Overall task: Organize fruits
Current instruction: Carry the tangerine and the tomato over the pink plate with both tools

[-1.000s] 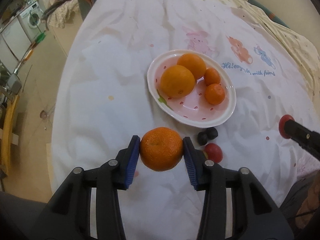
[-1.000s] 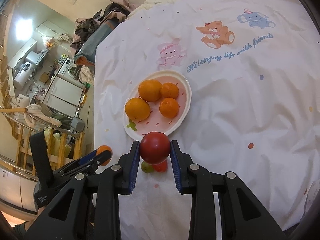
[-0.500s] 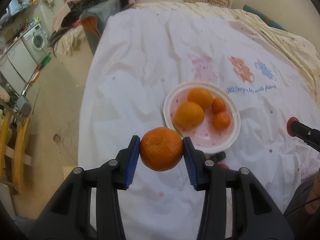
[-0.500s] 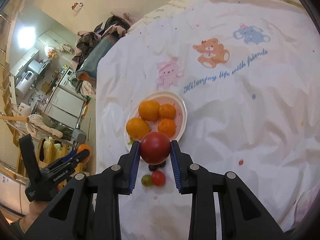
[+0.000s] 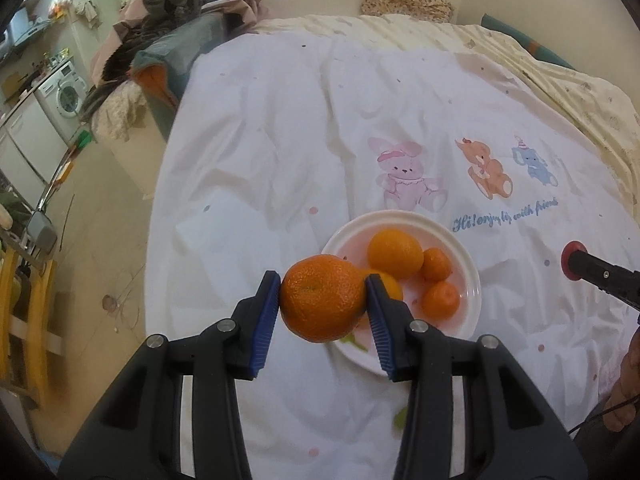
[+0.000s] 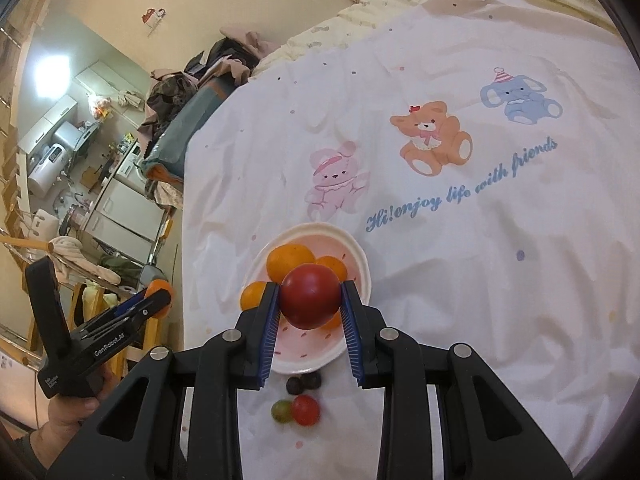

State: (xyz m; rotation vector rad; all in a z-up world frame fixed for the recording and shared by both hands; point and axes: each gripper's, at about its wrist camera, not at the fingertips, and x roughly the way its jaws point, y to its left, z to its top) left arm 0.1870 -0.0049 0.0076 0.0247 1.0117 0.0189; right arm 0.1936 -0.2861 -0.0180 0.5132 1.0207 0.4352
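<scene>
Left gripper [image 5: 323, 307] clamped on big orange [image 5: 322, 298], held in air just left of plate [image 5: 472, 276]. Plate on white sheet [image 5: 280, 152], four oranges inside. Right gripper [image 6: 309, 307] squeezing red tomato [image 6: 310, 295] above plate's near half. Below plate on sheet: two dark fruits [image 6: 304, 383], small green one [image 6: 281, 411], small red one [image 6: 305, 410].
</scene>
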